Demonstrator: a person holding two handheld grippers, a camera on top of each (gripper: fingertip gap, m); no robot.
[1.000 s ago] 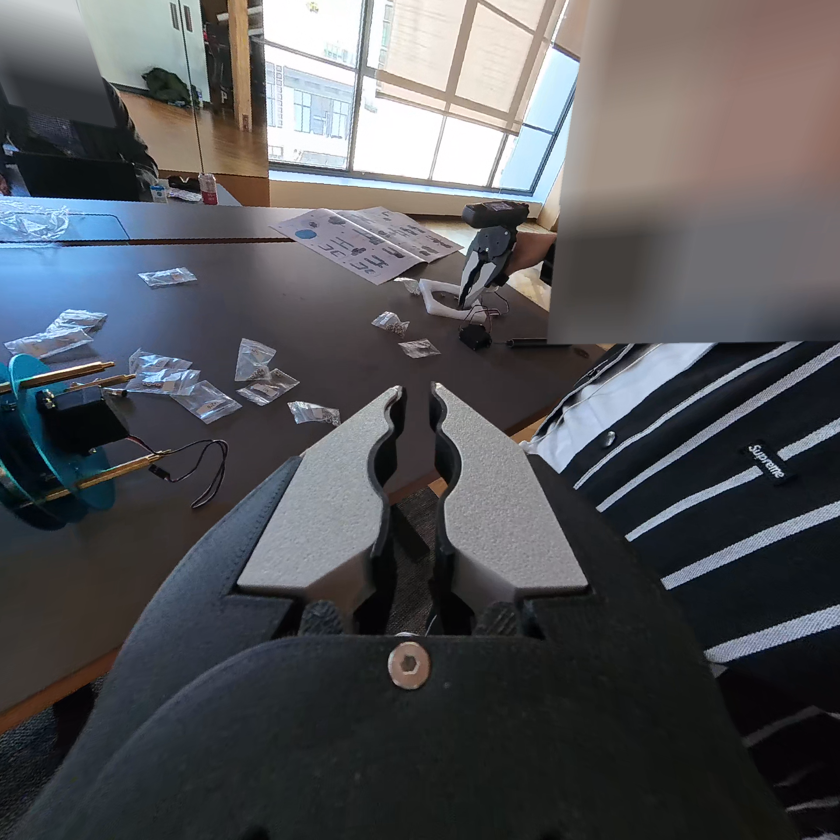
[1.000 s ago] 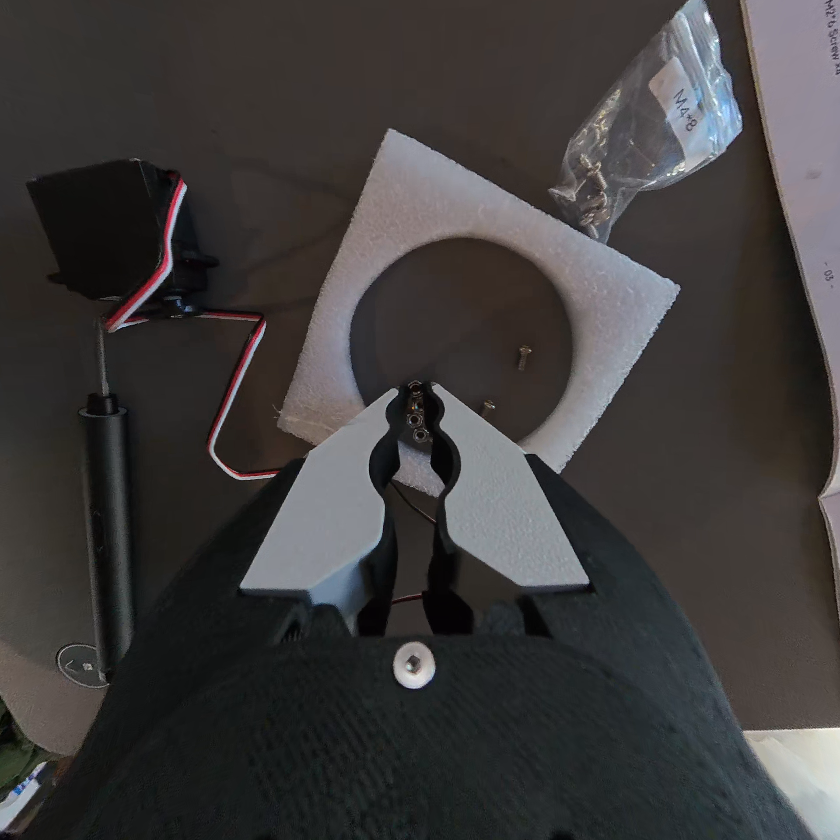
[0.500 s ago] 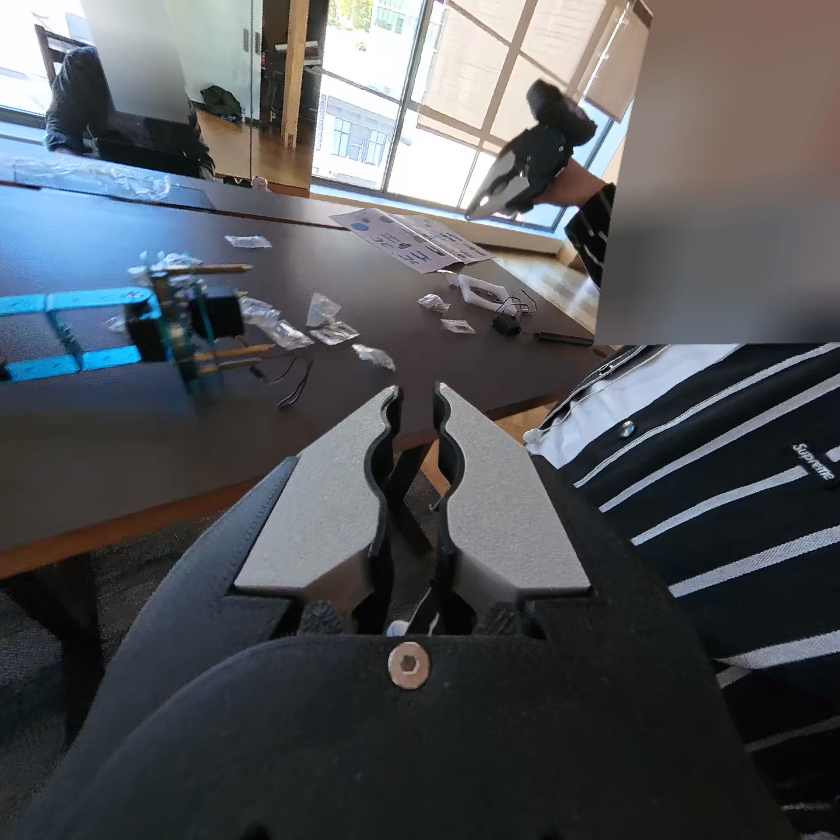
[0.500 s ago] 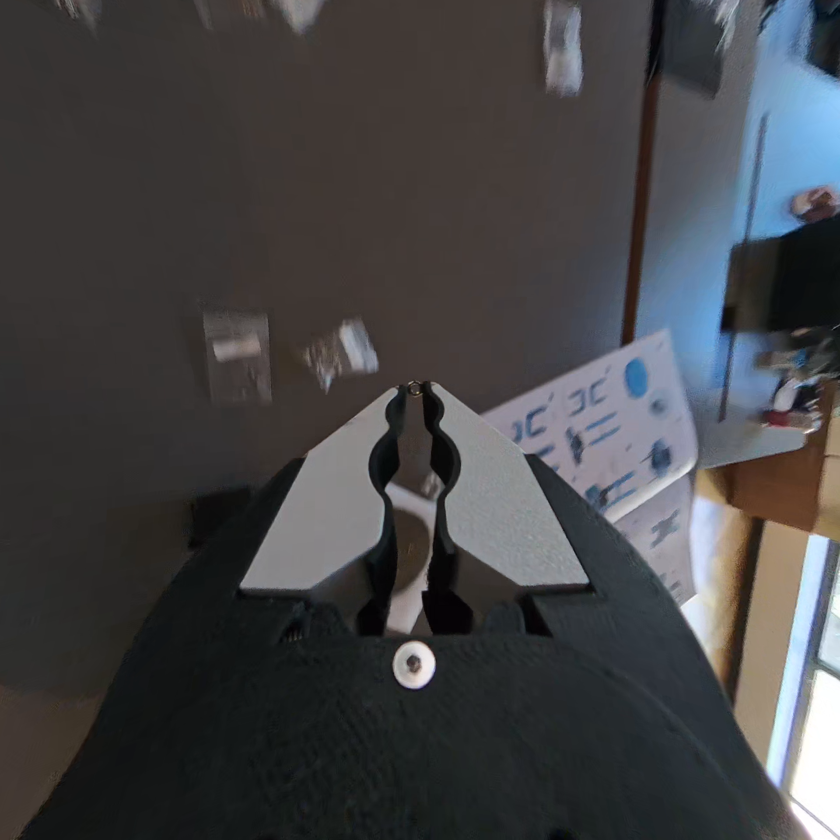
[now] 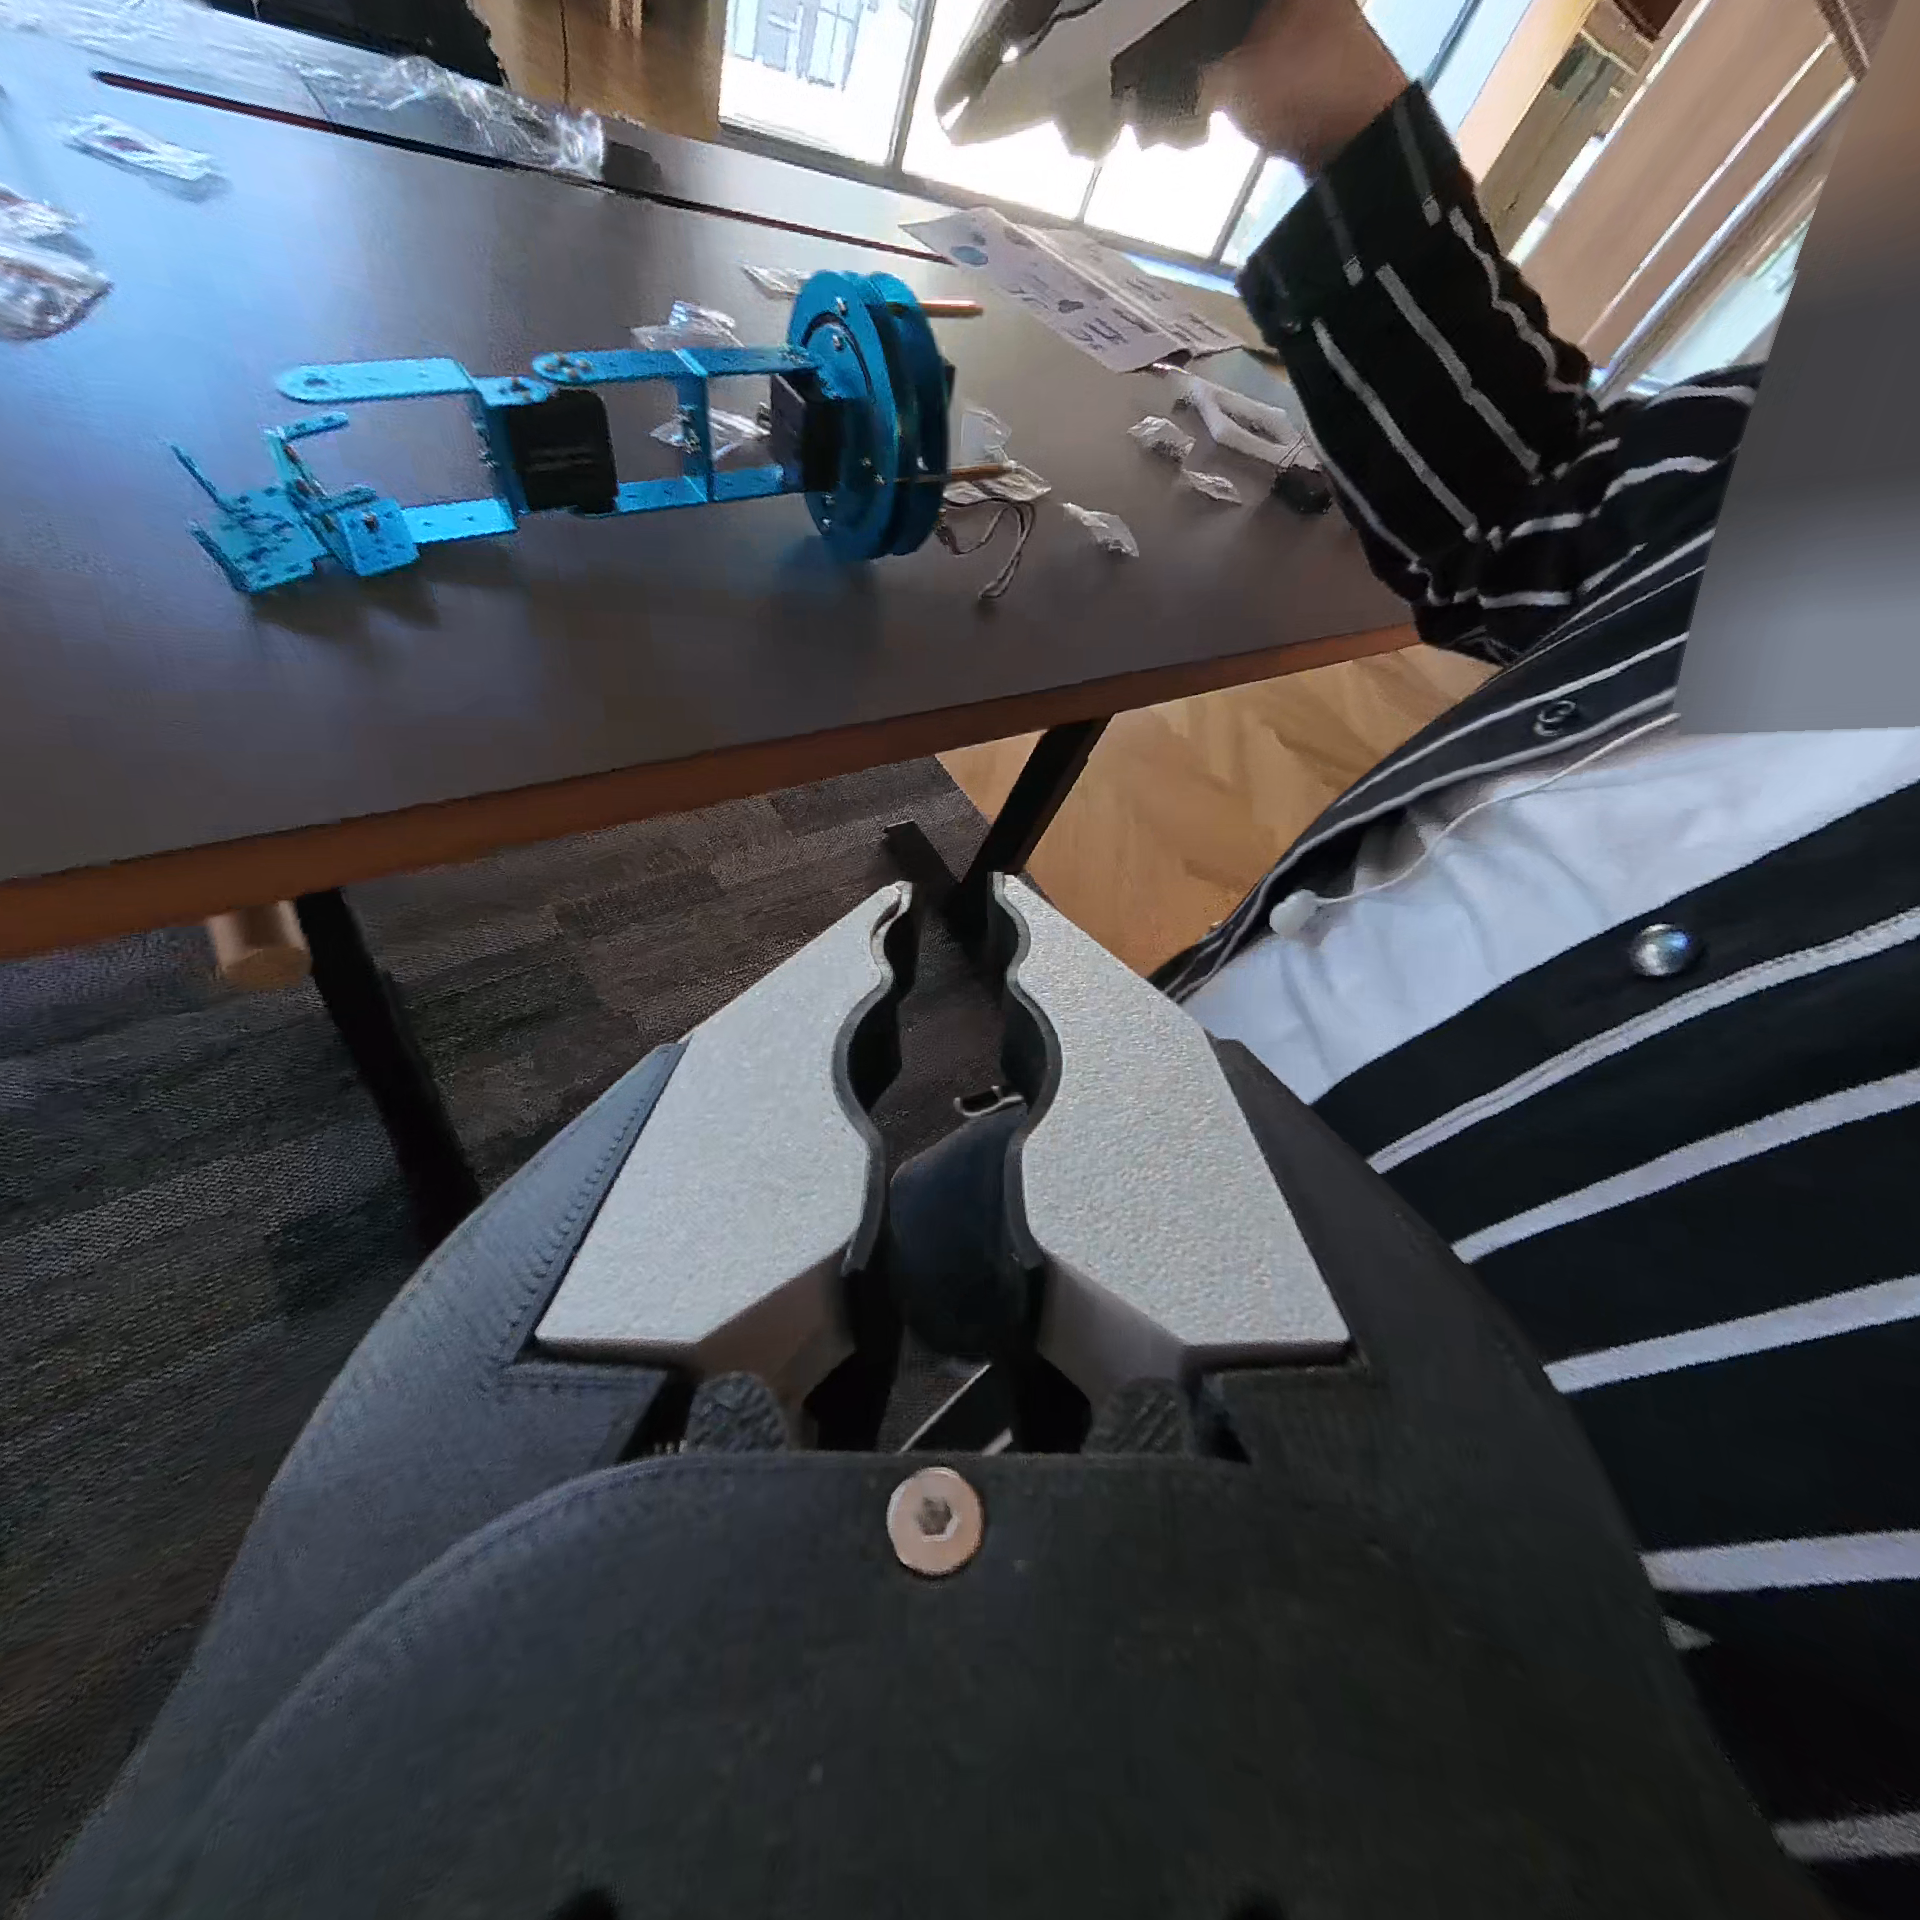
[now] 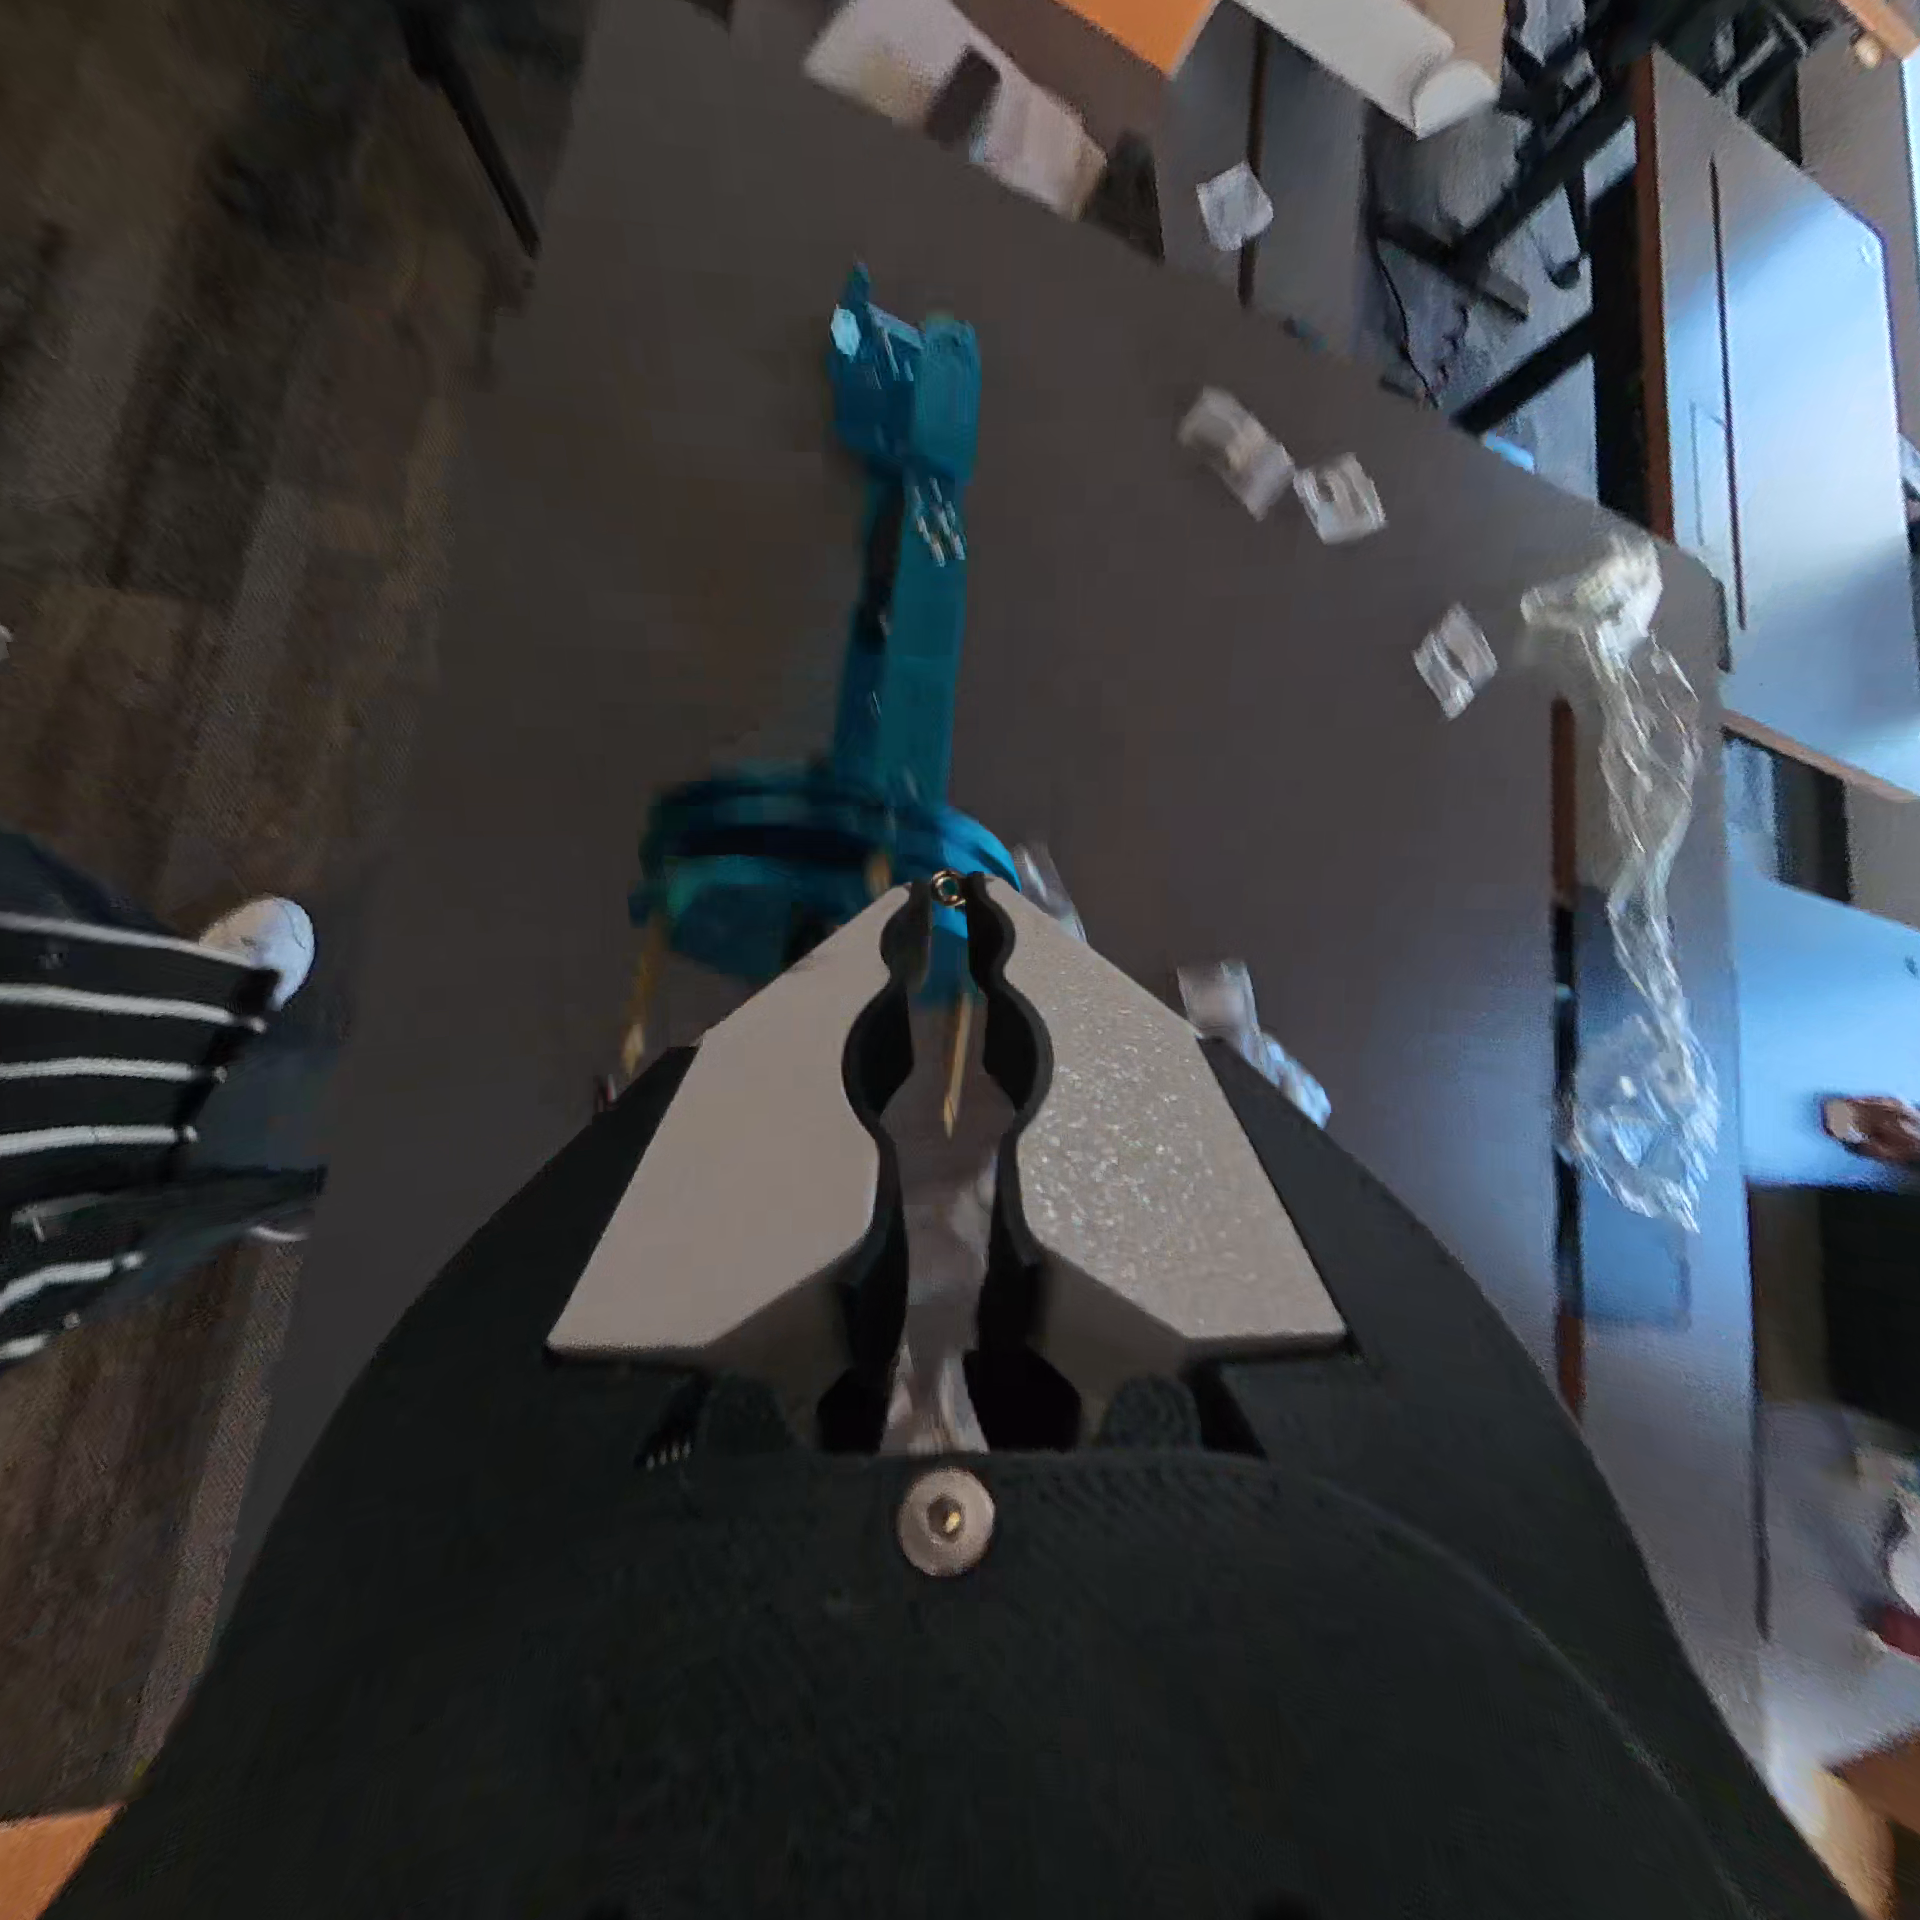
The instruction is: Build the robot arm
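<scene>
My right gripper [image 6: 945, 889] is shut on a small metal nut [image 6: 945, 887] pinched at its very tips. It hangs in the air above the round base of a blue metal robot-arm assembly [image 6: 902, 623] that lies on its side on the dark table [image 6: 1195, 779]. The view is blurred by motion. In the left wrist view the right gripper [image 5: 997, 94] shows high above the table, held by a hand in a striped sleeve [image 5: 1434, 395]. My left gripper [image 5: 951, 914] is below the table's front edge, over the carpet, jaws a little apart and empty. The blue assembly [image 5: 665, 436] lies up on the table.
Small clear bags of screws [image 5: 1101, 525] lie scattered, with a printed sheet [image 5: 1081, 291], a white foam piece [image 5: 1236, 416] and a black servo [image 5: 1304, 488] at the right. Crumpled clear plastic [image 6: 1642, 831] lies at the far side. A black table leg [image 5: 384, 1060] stands near my left gripper. Some 35 cm of space lies between my two pairs of fingers. To reach the blue metal robot-arm assembly [image 6: 902, 623] in a straight line is about 15 cm for my right fingers, about 30 cm for my left.
My right gripper has lifted off the foam ring with the nut and swung over to the blue assembly's base. My left gripper has dropped lower, below the table edge.
</scene>
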